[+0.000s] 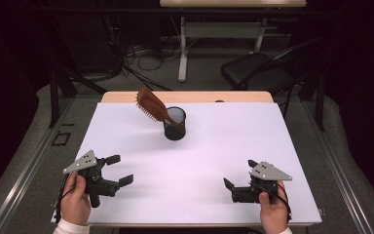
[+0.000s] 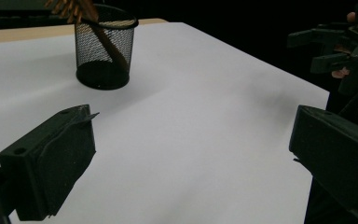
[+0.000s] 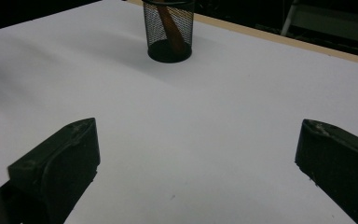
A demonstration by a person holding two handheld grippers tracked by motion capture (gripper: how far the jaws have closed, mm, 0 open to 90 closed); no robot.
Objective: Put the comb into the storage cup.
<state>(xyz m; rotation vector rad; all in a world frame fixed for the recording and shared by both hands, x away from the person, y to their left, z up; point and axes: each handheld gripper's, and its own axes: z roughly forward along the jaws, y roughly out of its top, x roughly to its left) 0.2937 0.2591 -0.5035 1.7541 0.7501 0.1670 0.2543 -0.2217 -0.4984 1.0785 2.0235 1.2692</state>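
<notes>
A black mesh cup [image 1: 181, 123] stands on the far middle of the white sheet [image 1: 209, 156]. A brown hairbrush [image 1: 150, 105] is stuck handle-down in it, its bristled head leaning out to the upper left. My left gripper [image 1: 120, 169] rests open at the near left, held by a hand. My right gripper [image 1: 240, 174] is open at the near right. Both point inward and are empty. In the left gripper view the cup [image 2: 86, 46] and brush handle [image 2: 109, 46] lie ahead of the wide-apart jaws. The right gripper view has the cup [image 3: 151, 28] far ahead.
The sheet covers a wooden table whose far edge [image 1: 190, 96] shows behind the cup. Beyond it are a folding chair [image 1: 258, 70], a second table's leg [image 1: 182, 48] and floor cables. The other hand's gripper [image 2: 340, 46] shows at the right in the left gripper view.
</notes>
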